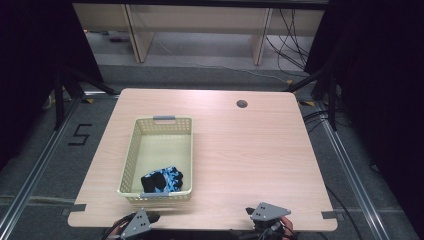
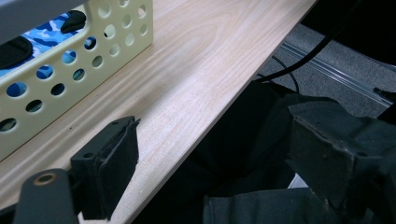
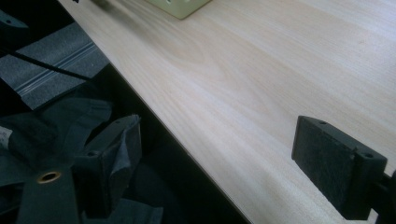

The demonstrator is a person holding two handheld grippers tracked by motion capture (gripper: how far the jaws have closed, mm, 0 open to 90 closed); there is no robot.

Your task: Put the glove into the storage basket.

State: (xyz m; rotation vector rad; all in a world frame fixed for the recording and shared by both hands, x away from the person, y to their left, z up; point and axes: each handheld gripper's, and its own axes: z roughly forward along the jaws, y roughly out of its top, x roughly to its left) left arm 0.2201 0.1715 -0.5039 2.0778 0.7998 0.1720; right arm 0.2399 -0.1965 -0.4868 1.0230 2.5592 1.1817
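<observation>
- I see a pale wood desk (image 1: 250, 150) with rounded corners and a round cable hole (image 1: 242, 104) near its far edge.
- A pale yellow plastic basket (image 1: 131, 150) sits on the left half of the desk, long side running away from me; its walls are perforated with round holes and it has grey handles at the near and far ends.
- Inside the basket, at the near end, lies a bundle of fabric (image 1: 163, 180): blue-and-white camouflage pattern with solid black patches, crumpled. I cannot tell what kind of garment it is.
- In the left gripper view the basket wall (image 2: 70, 60) is close, and the blue camouflage fabric (image 2: 44, 35) shows through the holes and above the rim.
- My left tool (image 1: 142, 220) hangs at the near desk edge, just in front of the basket's near end. Its jaws stand well apart with nothing between them; one pad is over the desk edge, the other off the desk above dark cloth.
- My right tool (image 1: 265, 214) is at the near edge too, right of centre, well apart from the basket. Its jaws are spread wide and empty; one is over the wood, the other beyond the edge.
- In the right gripper view a corner of the basket (image 3: 180, 7) shows at the top.
- Grey carpet floor (image 1: 45, 165) with metal rails surrounds the desk.
</observation>
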